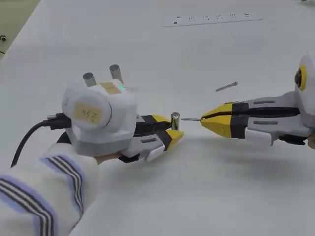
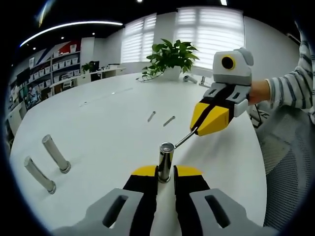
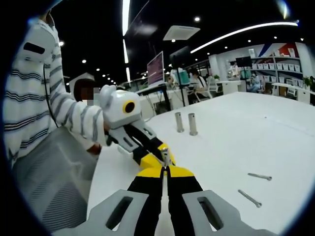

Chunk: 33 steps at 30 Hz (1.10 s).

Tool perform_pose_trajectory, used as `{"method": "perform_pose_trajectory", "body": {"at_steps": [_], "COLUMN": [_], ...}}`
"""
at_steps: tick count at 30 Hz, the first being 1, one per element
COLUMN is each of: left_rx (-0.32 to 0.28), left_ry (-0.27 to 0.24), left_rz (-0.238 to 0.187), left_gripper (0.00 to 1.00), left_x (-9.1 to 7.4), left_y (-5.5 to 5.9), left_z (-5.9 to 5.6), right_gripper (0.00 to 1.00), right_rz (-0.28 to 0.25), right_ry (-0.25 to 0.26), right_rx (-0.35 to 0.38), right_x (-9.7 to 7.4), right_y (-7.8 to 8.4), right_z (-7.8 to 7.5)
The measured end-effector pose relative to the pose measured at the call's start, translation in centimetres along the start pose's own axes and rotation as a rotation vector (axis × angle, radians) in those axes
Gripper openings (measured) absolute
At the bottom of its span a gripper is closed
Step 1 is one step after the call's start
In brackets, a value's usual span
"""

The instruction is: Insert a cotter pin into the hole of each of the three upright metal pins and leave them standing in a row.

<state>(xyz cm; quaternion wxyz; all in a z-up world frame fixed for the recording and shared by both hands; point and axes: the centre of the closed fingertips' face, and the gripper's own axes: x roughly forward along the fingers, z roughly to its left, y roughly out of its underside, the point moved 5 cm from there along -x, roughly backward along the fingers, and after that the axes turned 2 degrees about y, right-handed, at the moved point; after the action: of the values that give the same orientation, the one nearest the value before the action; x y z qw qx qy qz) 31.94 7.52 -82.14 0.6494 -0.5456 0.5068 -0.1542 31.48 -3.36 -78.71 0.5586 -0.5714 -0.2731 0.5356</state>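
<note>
Head view, left tool [image 1: 174,132] clasping pin [image 1: 175,118], right tool [image 1: 203,120] level, pinching cotter [image 1: 191,119]

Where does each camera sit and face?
Head view: on the head, facing down at the white tabletop, yellow-and-black left gripper, right gripper, striped sleeve.
Left gripper view: rides that gripper, facing along jaws shut on the upright silver metal pin.
Right gripper view: rides that gripper, facing the left gripper and sleeve.
Shared: the pin and thin wire cotter pin.
</note>
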Motion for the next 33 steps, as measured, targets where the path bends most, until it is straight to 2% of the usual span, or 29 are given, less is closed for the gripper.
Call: {"method": "perform_pose_trajectory", "body": {"at_steps": [16, 24, 28, 33], "left_rx": [0.021, 0.025, 0.014, 0.017], "left_ry": [-0.020, -0.032, -0.037, -0.042], "left_rz": [0.028, 0.033, 0.032, 0.040], "left_gripper": [0.08, 0.07, 0.07, 0.07], "left_x": [0.1, 0.1, 0.0, 0.0], "left_y": [0.3, 0.3, 0.2, 0.2], "left_z": [-0.2, -0.3, -0.3, -0.4], "right_gripper": [0.03, 0.03, 0.03, 0.03], "right_rz": [0.003, 0.037, 0.037, 0.060], "right_ry": [0.006, 0.013, 0.024, 0.027], "right_rx": [-0.014, -0.018, -0.005, -0.026], "right_x": [0.3, 0.8, 1.0, 1.1], "right_y": [0.0, 0.8, 0.7, 0.5], "right_z": [0.2, 0.3, 0.3, 0.4]}}
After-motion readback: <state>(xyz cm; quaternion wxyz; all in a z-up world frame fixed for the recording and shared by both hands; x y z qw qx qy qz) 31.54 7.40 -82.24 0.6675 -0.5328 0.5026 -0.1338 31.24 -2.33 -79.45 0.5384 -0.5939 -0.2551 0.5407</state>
